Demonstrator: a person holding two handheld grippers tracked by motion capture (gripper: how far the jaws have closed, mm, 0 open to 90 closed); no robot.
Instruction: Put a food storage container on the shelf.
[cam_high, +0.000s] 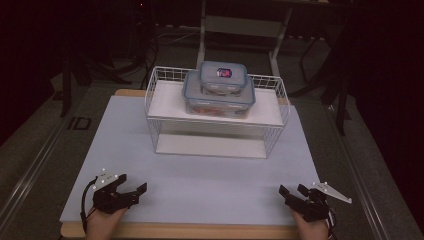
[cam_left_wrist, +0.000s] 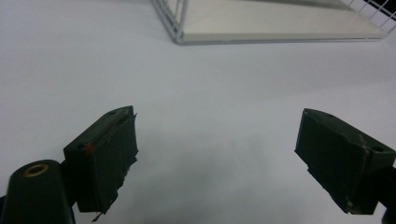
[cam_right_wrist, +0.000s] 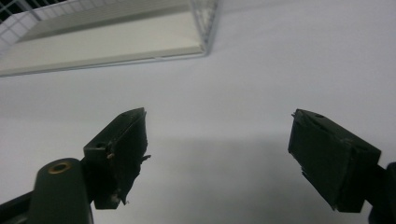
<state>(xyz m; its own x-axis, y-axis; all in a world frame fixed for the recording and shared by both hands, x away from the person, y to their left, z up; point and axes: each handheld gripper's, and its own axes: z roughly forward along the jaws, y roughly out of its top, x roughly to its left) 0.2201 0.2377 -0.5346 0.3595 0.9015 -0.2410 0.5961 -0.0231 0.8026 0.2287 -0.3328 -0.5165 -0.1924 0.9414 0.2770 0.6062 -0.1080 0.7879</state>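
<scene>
**Resting low, both claws face a stacked pair of boxes on the rack**

Sitting at the near edge of the white table, the left gripper and the right gripper both have their jaws spread wide with nothing between them; each gripper view shows bare table between the pads. The things to reach for are well apart from both, straight ahead and higher: a large clip-lid container stands on the upper shelf of the white wire rack, and a small clip-lid container sits on top of it, touching its lid. The large box's long axis runs across the table, left to right, so its short ends face one claw each. The stack lies slightly right of the table's middle, which seems to put the right gripper a little nearer (the difference is small). The small lid bears a red and blue label, but its writing is too small to read. No other brand or text can be made out.
</scene>
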